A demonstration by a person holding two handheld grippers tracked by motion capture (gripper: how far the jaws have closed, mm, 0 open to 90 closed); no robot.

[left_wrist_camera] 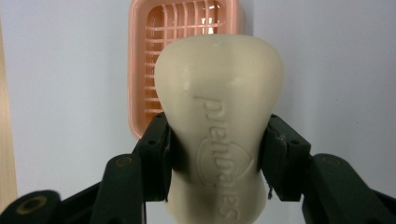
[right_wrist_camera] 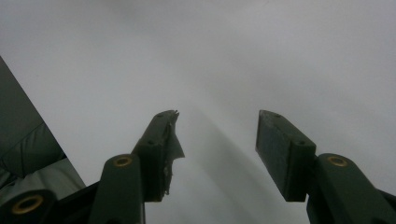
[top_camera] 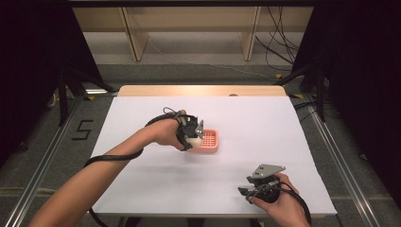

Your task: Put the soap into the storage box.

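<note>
A cream bar of soap (left_wrist_camera: 219, 93) with raised lettering is pinched at its waist between the two black jaws of my left gripper (left_wrist_camera: 217, 135). Beyond it lies a pink slatted soap dish (left_wrist_camera: 140, 70). From above, the left gripper (top_camera: 195, 137) holds the soap (top_camera: 194, 141) at the left end of the soap dish (top_camera: 210, 141), near the middle of the table; whether the soap touches the dish I cannot tell. My right gripper (top_camera: 245, 191) rests low by the front right edge, and in its own view the right gripper (right_wrist_camera: 217, 135) stands open over bare white surface.
The table is covered by a white sheet (top_camera: 265, 123), with a strip of wood (top_camera: 198, 90) showing along the far edge. Metal rails (top_camera: 52, 142) run on the floor on both sides. Wooden shelf legs (top_camera: 135, 42) and cables (top_camera: 279, 47) lie beyond the table.
</note>
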